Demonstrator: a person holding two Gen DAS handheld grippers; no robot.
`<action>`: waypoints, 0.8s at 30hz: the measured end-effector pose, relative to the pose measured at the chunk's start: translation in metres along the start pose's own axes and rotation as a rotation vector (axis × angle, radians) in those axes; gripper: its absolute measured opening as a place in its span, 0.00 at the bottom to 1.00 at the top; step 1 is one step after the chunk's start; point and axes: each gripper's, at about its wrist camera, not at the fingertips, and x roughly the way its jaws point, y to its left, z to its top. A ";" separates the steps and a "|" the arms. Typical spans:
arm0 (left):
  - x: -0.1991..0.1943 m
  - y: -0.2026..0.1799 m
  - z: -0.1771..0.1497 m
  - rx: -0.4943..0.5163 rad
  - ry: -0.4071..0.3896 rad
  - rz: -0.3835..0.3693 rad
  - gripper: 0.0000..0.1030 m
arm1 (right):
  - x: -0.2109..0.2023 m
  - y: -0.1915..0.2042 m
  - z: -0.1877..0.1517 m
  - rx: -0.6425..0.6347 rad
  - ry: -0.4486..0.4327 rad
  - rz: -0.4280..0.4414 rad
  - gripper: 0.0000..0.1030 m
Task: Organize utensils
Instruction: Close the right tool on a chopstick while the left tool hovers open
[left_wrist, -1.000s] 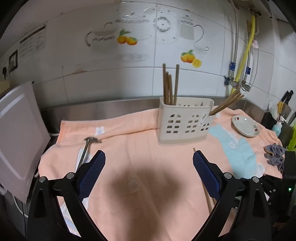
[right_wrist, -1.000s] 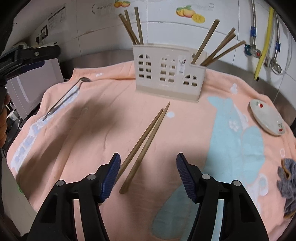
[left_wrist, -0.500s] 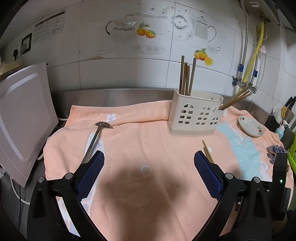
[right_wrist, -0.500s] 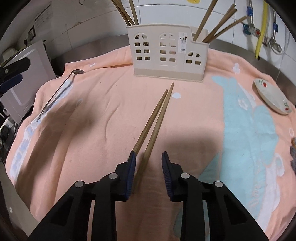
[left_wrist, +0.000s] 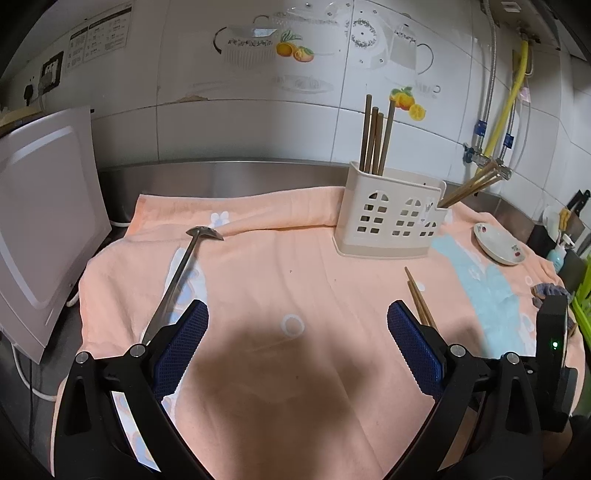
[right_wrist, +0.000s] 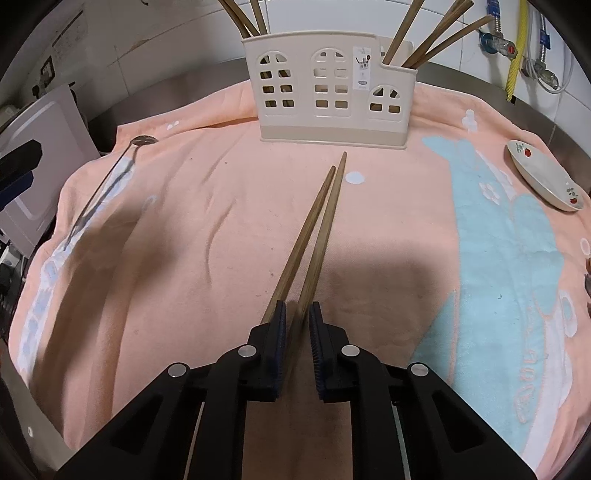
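On towel (right_wrist: 184, 240): right tongs (right_wrist: 297, 314) clamped on chopsticks (right_wrist: 317, 218), butt ends hidden; left tongs (left_wrist: 297, 325) apart.

Home kitchen: white tiled wall (left_wrist: 258, 122) with fruit-and-teapot decals, steel tabletop (left_wrist: 221, 173) under peach towel (left_wrist: 295, 266), chopstick caddy (left_wrist: 388, 225), saucer (left_wrist: 496, 247), yellow gas hose (left_wrist: 509, 96), water valves.

Dim, perhaps overhead-lit; fisheye-warped edges

White tiled wall (left_wrist: 258, 122) w/ fruit decals. Steel counter (left_wrist: 221, 173) under peach towel (left_wrist: 295, 280). Yellow pipe (left_wrist: 508, 96) at right.
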 end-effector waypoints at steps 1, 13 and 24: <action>0.000 0.001 0.000 0.000 0.001 0.000 0.94 | 0.001 0.000 0.000 -0.001 0.003 -0.005 0.10; 0.002 -0.002 -0.005 -0.007 0.013 -0.005 0.94 | 0.004 0.004 -0.003 -0.051 -0.008 -0.061 0.09; 0.008 -0.026 -0.021 0.021 0.063 -0.063 0.94 | -0.016 -0.022 -0.005 -0.028 -0.070 -0.060 0.06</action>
